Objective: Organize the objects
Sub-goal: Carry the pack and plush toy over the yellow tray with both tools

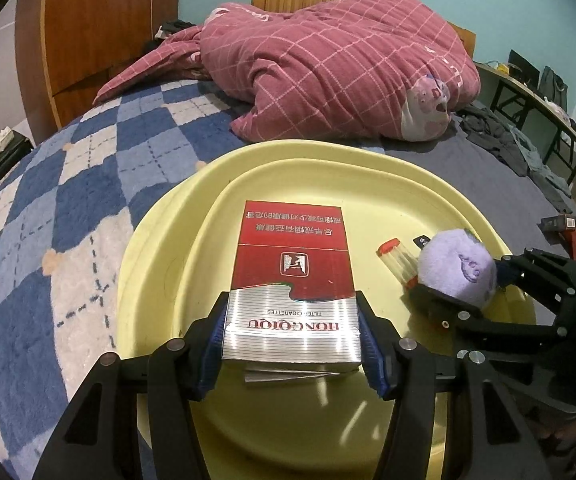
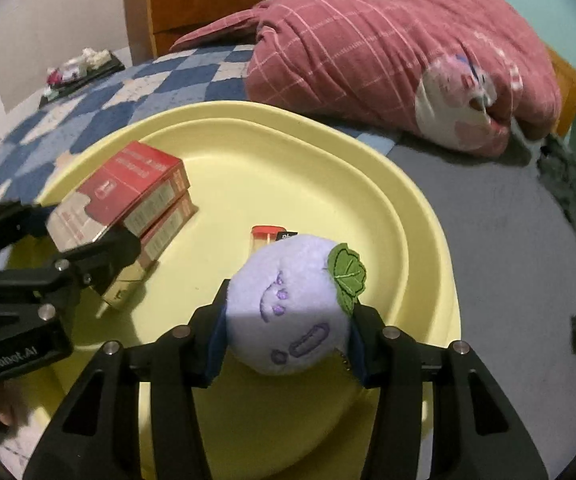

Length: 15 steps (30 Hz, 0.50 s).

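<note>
Cigarette pack [image 1: 293, 280]: light, stiff, crushable; clenched across its sides in left hand-held gripper [image 1: 291, 336]. Plush ball [image 2: 291, 304]: soft, squashy, gripped by right hand-held gripper [image 2: 288, 336].

The tray [image 2: 415, 216] has bare floor along its far side and far right corner, with nothing between there and the rim. Its left half is blocked by the pack [image 1: 291, 292] clamped in the left gripper [image 1: 293, 336] over a second pack [image 2: 168, 232], and the near middle by the plush [image 2: 291, 308] squeezed in the right gripper [image 2: 288, 340], with a small tube [image 1: 397, 262] lying just beyond it. Beyond the tray's far edge the quilt [image 1: 327, 68] heaps high on the bed [image 1: 48, 200]; the grey sheet off its right edge lies flat and open.
</note>
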Available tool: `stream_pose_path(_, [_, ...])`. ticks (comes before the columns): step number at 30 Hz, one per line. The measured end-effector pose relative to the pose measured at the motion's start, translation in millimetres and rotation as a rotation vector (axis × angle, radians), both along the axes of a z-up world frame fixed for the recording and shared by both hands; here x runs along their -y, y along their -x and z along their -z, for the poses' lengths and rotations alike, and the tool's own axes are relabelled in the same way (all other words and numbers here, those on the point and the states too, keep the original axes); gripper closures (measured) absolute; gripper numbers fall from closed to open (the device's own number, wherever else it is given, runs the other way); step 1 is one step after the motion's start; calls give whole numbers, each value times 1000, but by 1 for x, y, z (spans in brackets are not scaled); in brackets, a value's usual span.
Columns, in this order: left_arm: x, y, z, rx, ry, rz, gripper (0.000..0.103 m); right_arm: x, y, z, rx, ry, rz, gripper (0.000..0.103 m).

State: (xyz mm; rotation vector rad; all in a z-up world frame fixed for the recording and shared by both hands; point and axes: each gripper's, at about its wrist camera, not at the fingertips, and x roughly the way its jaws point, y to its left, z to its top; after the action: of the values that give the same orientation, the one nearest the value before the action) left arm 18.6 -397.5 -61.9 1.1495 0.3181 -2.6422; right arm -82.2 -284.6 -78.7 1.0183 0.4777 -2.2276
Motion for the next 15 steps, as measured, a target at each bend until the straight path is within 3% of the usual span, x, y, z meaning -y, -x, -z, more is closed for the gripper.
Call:
stream_pose_path(9, [-4,-5,-3,-9,8,-1,46,2,-2,-2,8,3,5,48])
stream_pose_path(12, [-7,-8,-6,-15,24,-7,36,3,-7,-5,-22,-11,0,41])
stream_pose_path(13, [-7,-10,-8,-27,26,-12,25,2,-8,-6,-31,-17,4,38])
stream_pose_path(15, [-8,-15,-12,-47,32,-19,15,0,-9,-8,-22,4,-7,27])
